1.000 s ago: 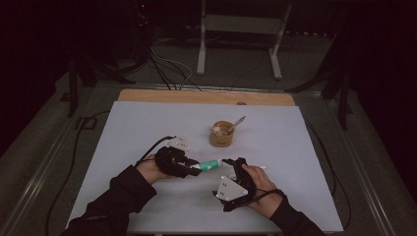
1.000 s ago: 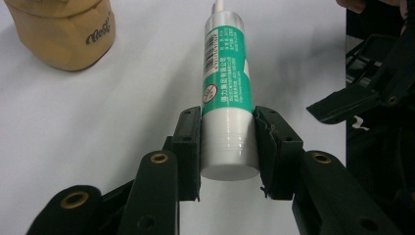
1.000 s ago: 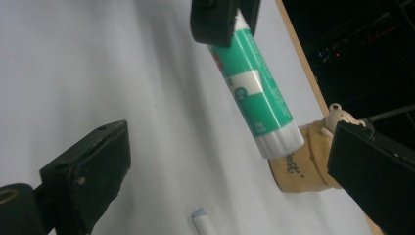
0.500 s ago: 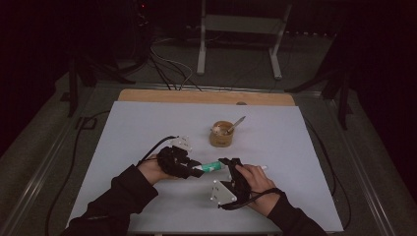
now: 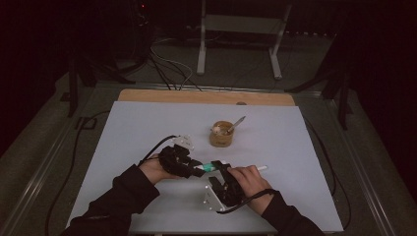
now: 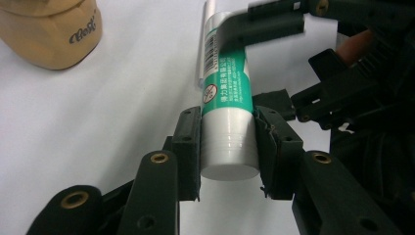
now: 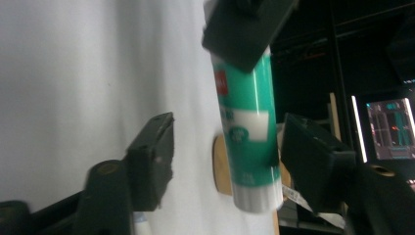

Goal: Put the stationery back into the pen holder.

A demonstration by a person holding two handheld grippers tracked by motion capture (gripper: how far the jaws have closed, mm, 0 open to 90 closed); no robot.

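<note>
- High view: the person's left gripper (image 5: 189, 164) and right gripper (image 5: 222, 172) meet over the white surface (image 5: 137, 128), just in front of the round tan wooden cup (image 5: 222, 133). A metal spoon (image 5: 238, 122) leans in that cup. The slim green-and-white plastic tube (image 5: 212, 167) lies level between the two grippers, held off the surface nearer the person than the cup.
- Left gripper view: the black fingers (image 6: 188, 147) are partly closed and clamp the tube's white capped end (image 6: 229, 147) from both sides. The tan cup (image 6: 54, 29) stands at the upper left, well apart from the tube. The right gripper's finger crosses the tube farther along.
- Right gripper view: the fingers (image 7: 151, 156) have just been closing, with the green tube (image 7: 247, 122) between them. One finger lies against the tube; the other stands clear of it.
</note>
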